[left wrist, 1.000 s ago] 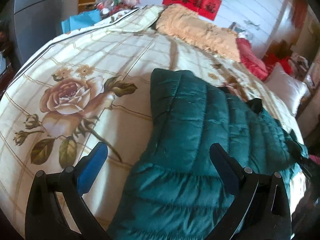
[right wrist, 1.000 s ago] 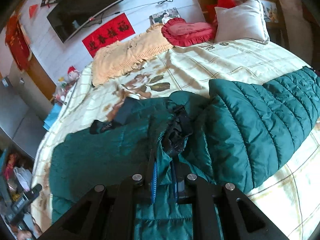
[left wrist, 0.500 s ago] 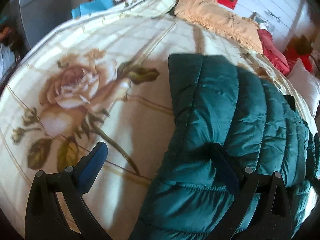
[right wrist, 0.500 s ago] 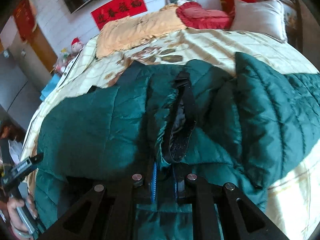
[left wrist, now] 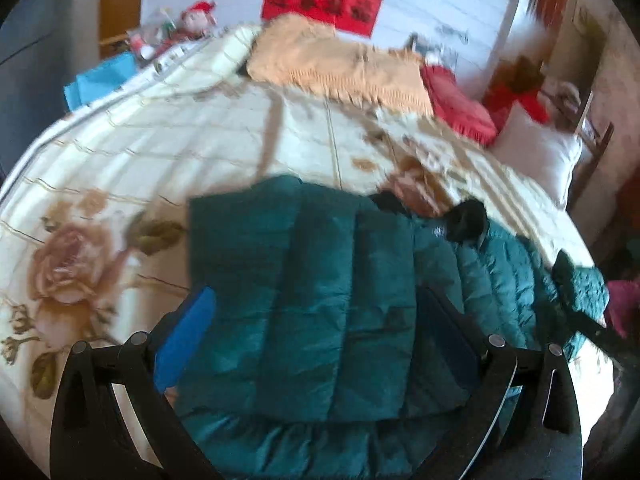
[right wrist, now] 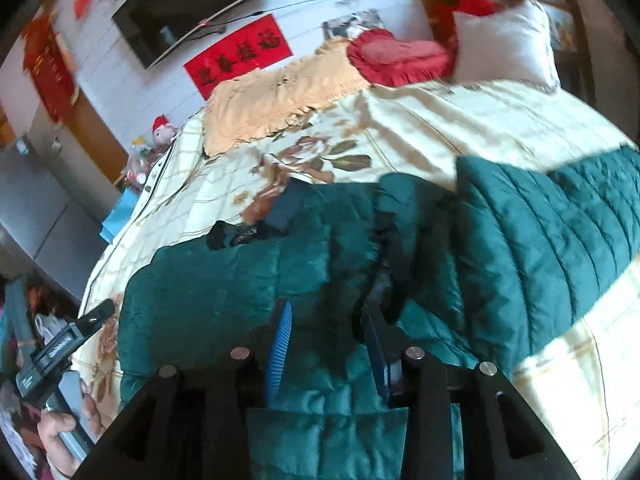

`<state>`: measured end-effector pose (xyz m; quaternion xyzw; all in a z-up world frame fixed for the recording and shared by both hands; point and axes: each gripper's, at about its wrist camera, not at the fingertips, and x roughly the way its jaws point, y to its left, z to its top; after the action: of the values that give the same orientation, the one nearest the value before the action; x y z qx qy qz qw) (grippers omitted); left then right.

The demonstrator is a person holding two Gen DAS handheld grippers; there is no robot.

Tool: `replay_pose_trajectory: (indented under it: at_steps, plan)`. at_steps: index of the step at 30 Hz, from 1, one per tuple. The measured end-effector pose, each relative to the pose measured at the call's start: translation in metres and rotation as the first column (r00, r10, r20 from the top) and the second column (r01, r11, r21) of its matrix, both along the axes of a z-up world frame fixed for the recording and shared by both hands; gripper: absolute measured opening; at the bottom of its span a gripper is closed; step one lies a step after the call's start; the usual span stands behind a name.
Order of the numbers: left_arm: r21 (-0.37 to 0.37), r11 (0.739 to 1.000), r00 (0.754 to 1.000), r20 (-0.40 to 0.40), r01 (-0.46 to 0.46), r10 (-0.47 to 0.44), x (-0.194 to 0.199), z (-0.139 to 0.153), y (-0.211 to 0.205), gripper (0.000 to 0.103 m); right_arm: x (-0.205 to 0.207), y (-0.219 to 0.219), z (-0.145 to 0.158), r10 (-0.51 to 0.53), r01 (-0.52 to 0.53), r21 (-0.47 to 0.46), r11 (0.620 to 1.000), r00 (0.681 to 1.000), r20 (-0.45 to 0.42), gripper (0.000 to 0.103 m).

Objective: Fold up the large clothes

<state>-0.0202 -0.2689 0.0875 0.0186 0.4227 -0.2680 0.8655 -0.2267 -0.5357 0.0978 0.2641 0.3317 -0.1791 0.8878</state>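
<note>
A dark green quilted puffer jacket point(left wrist: 320, 300) lies on a floral bedspread point(left wrist: 180, 152). Its left sleeve point(left wrist: 296, 248) is folded over the body, and its dark collar point(left wrist: 466, 220) shows at the far side. My left gripper point(left wrist: 316, 320) is open wide above the folded sleeve, holding nothing. In the right wrist view the jacket point(right wrist: 224, 292) fills the middle, with the other sleeve point(right wrist: 552, 240) stretched out to the right. My right gripper point(right wrist: 326, 320) is open just above the jacket's dark front edge point(right wrist: 390, 248).
An orange fringed blanket point(right wrist: 276, 96), a red cushion point(right wrist: 396, 56) and a white pillow point(right wrist: 504, 44) lie at the head of the bed. Toys point(left wrist: 188, 24) and a blue bag point(left wrist: 100, 80) sit at the far left. The left gripper point(right wrist: 56, 352) shows at the right view's lower left.
My right gripper was shut on the jacket's front edge and has now opened and let it go. My left gripper has stayed open and shifted over the folded sleeve.
</note>
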Motion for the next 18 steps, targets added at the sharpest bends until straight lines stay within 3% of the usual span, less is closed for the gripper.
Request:
replay_pose_trajectory:
  at_steps: [5,8,13,16,18]
  plan:
    - [0.082,0.994,0.991,-0.104,-0.074,0.082,0.033,-0.041,0.000,0.102,0.034,0.016,-0.003,0.088,-0.089,-0.041,0.995,0.996,-0.022,0.035]
    - [0.081,0.994,0.990,-0.116,-0.067,0.076,0.040,-0.054,0.009,0.102,0.061,0.017,-0.026,0.122,-0.132,-0.065,0.989,0.984,-0.130,0.034]
    - [0.092,0.995,0.996,-0.088,-0.027,0.036,0.039,-0.058,0.010,0.103,0.066,-0.003,-0.064,0.066,-0.079,-0.055,0.995,0.979,-0.194,0.033]
    - [0.081,0.996,0.995,-0.085,-0.046,0.053,0.037,-0.052,0.014,0.102,0.060,-0.002,-0.058,0.079,-0.093,-0.059,0.994,0.975,-0.207,0.033]
    - [0.053,0.997,0.997,-0.049,-0.056,0.058,0.028,-0.037,0.020,0.102,0.046,-0.003,-0.038,0.080,-0.087,-0.043,0.995,0.986,-0.145,0.033]
